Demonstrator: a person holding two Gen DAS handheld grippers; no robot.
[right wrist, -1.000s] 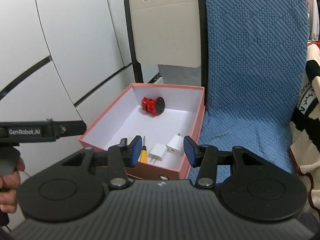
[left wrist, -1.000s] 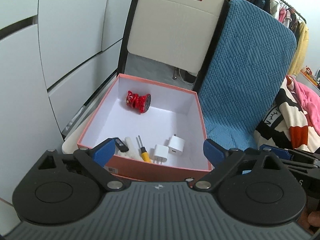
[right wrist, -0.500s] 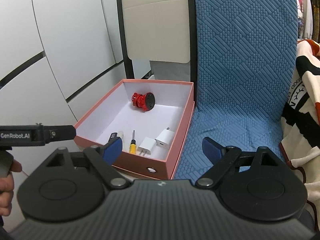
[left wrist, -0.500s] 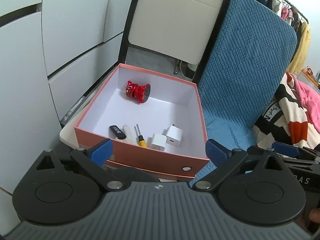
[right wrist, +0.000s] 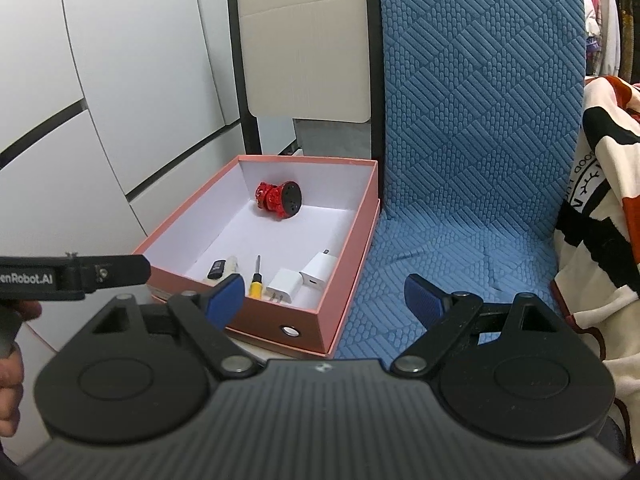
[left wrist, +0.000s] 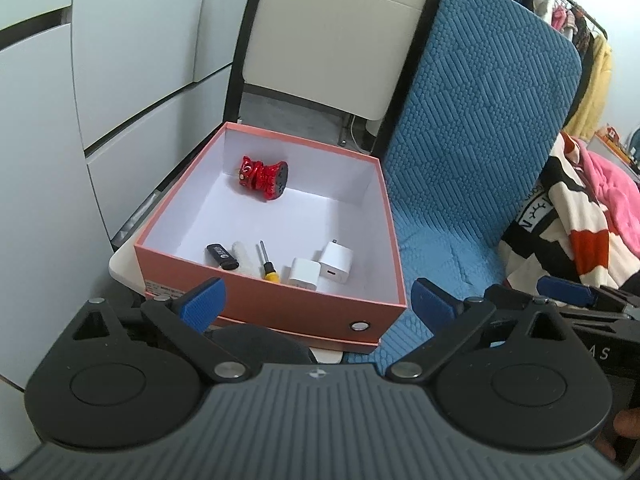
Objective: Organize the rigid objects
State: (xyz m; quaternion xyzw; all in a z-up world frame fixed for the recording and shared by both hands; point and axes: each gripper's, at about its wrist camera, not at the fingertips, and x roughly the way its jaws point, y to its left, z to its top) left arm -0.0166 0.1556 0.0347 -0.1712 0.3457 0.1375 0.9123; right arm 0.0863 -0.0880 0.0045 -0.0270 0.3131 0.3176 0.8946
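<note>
A salmon-pink box [left wrist: 276, 298] [right wrist: 276, 322] with a white inside holds a red figurine [left wrist: 263, 177] [right wrist: 278, 199] at its far end. Along its near wall lie a black USB stick [left wrist: 222, 256] [right wrist: 217, 269], a white stick [left wrist: 245, 260], a small yellow-handled screwdriver [left wrist: 267, 266] [right wrist: 256, 278] and two white chargers [left wrist: 320, 269] [right wrist: 301, 278]. My left gripper [left wrist: 316, 305] is open and empty, held back in front of the box's near wall. My right gripper [right wrist: 325, 294] is open and empty, in front of the box's near right corner.
The box sits on a small white stand [left wrist: 122, 270] beside a blue quilted seat [right wrist: 460, 240]. A beige folding chair back [left wrist: 336, 36] stands behind the box. White cabinet doors [left wrist: 48, 140] line the left. A patterned blanket [right wrist: 600, 216] lies at the right.
Both grippers have drawn back from the box, and more of its near wall shows. The right jaws, narrow a second ago, have opened wide.
</note>
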